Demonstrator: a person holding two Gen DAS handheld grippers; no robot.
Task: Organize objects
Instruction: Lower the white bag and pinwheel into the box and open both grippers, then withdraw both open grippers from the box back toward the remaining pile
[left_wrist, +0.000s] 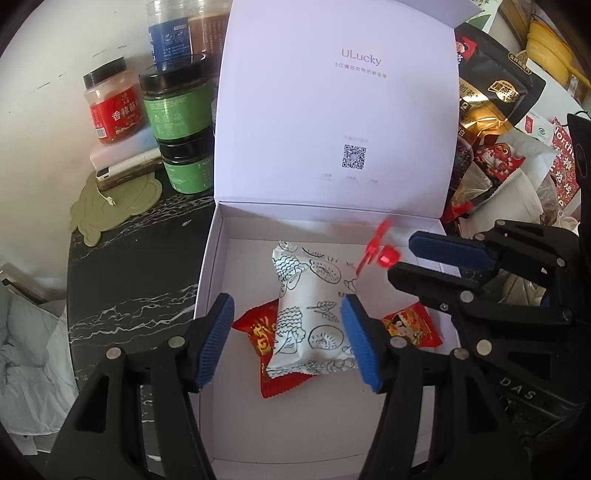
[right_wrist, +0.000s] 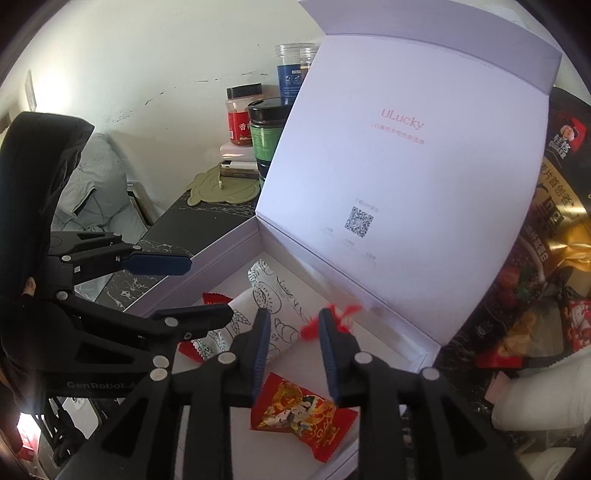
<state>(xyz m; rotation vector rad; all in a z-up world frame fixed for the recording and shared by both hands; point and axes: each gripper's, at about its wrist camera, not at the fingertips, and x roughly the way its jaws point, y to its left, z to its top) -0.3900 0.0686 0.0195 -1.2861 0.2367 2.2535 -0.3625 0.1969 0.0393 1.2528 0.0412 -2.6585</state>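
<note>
An open white box (left_wrist: 218, 258) stands on the dark marble table with its lid (left_wrist: 332, 110) upright. Inside it lies a white snack packet (left_wrist: 306, 317) printed with line drawings, partly on top of a red packet (left_wrist: 258, 332); a second red packet (left_wrist: 413, 325) lies to its right. My left gripper (left_wrist: 288, 343) hangs open over the white packet, its left pad well apart from it. My right gripper (right_wrist: 294, 350) is open above the red packet (right_wrist: 303, 413). A small red object (right_wrist: 325, 321), blurred, is at the tip of its right finger, not pinched.
Several jars (left_wrist: 173, 110) and a power bank (left_wrist: 122, 170) stand behind the box at the left, beside a green coaster (left_wrist: 110, 203). Snack bags (left_wrist: 491, 92) are piled to the right of the box. The table edge runs at the left, with pale cloth (left_wrist: 29, 347) below it.
</note>
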